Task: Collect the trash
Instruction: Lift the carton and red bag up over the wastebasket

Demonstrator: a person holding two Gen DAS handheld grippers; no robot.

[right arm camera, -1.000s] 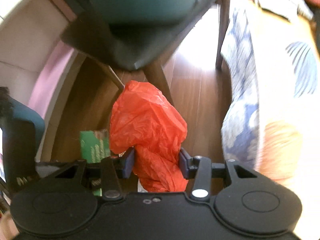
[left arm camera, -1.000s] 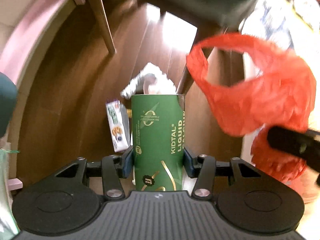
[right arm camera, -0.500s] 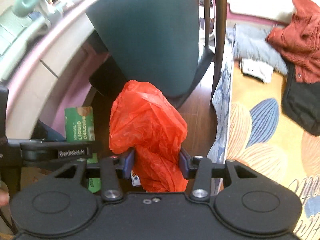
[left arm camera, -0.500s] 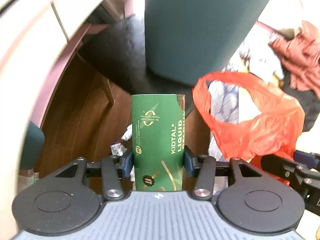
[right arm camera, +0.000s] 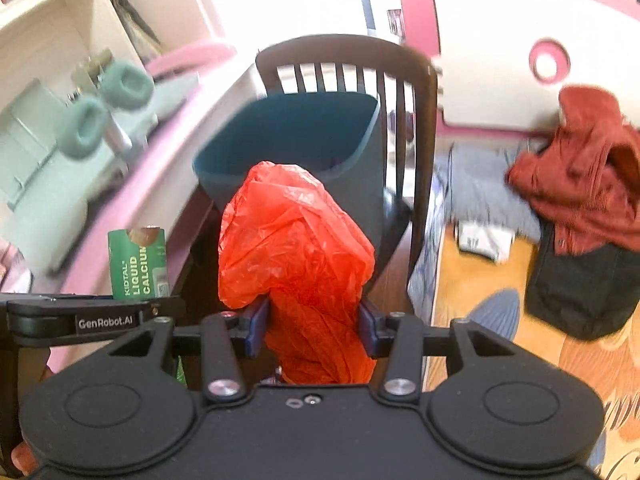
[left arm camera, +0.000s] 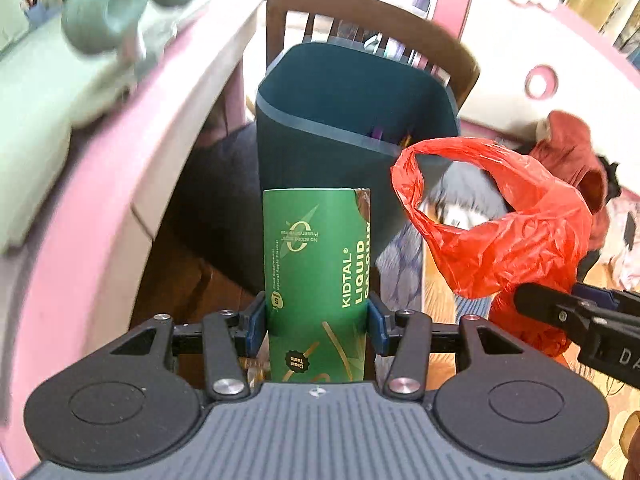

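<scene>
Two grippers in frame, both angled downward toward a teal bin that sits on the dark seat of a wooden chair. Left gripper is clamped on a green carton, blue pads pressing its two sides, carton upright between them, printed "KIDTAL LIQUID CALCIUM", its top end just in front of the bin's near wall. Right gripper is clamped on a crumpled red plastic bag, pads squeezing the lower bunched part, rest of the bag puffing up above the fingers and covering the bin's near rim in the right wrist view. In the left wrist view the same bag hangs open-mouthed to the right of the carton, right gripper's black arm entering from the right edge below it. In the right wrist view the carton shows at left, above the left gripper's body with "GenRobot.AI" label, a bit of hand at the bottom left corner. Grippers are side by side, near each other, not touching. Bin mouth open, some items inside, too small to tell. Pink desk edge runs along the left, green headphones on it. Red garment lies on the floor at right, over a dark item, patterned rug under it
</scene>
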